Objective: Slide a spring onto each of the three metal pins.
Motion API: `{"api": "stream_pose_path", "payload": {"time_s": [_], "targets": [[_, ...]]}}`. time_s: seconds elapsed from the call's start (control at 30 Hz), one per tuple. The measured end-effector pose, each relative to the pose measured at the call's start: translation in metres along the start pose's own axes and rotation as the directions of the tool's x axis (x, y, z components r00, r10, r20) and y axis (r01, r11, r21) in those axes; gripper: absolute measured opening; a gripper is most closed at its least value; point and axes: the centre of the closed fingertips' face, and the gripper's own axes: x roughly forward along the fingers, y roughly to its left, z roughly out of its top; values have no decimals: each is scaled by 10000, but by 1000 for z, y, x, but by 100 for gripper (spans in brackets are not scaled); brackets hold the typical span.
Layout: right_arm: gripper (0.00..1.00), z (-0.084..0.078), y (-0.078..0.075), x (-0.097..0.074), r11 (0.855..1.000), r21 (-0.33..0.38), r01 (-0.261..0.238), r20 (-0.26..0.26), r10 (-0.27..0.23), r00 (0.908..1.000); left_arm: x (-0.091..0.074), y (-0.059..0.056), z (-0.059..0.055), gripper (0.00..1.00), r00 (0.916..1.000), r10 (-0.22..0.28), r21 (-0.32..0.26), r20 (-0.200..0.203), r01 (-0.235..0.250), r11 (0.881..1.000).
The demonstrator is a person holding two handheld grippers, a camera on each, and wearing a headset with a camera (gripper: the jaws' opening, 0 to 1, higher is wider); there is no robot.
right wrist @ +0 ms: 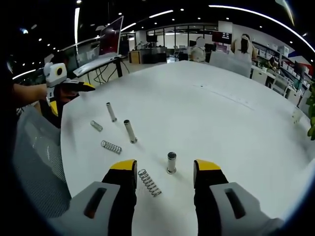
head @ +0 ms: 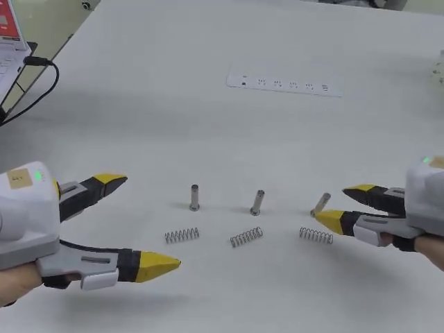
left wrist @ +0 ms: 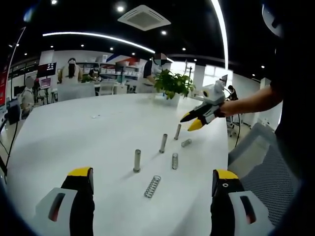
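Three short metal pins stand upright in a row on the white table (head: 229, 139): left pin (head: 194, 197), middle pin (head: 257, 202), right pin (head: 321, 203). In front of each lies a loose spring: left spring (head: 182, 236), middle spring (head: 246, 236), right spring (head: 316, 236). My left gripper (head: 146, 220) is open, wide apart, left of the left pin and spring, holding nothing. My right gripper (head: 338, 203) is open just right of the right pin. In the right gripper view its jaws flank the nearest pin (right wrist: 171, 162) and spring (right wrist: 149, 182). The left gripper view shows the nearest pin (left wrist: 137, 161) and spring (left wrist: 153, 186) ahead.
A white power strip (head: 284, 84) lies flat on the table behind the pins. A laptop (head: 10, 41) with a black cable (head: 38, 83) sits at the far left edge. A mesh chair (left wrist: 266, 162) stands by the near table edge.
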Motion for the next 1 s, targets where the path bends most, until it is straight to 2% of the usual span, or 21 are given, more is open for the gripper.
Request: {"api": "stream_pose_path", "payload": {"time_s": [0.2,0.47,0.77,1.0], "targets": [[51,-3,0,-6,10000,-7,48,89,-48,9999,0,-2,1,98,10000,-15,91,-15,15,10000],[52,-5,0,-15,9996,-252,125,45,-123,9999,-1,-4,3,98,10000,-55,191,-22,56,9998],[49,-11,12,-16,9935,-1116,-221,-440,173,9989,-2,-4,3,98,10000,-41,219,10,41,9998],[43,-13,18,-15,9942,-954,-500,-571,447,9974,-5,-4,1,98,10000,-21,152,3,21,9999]]}}
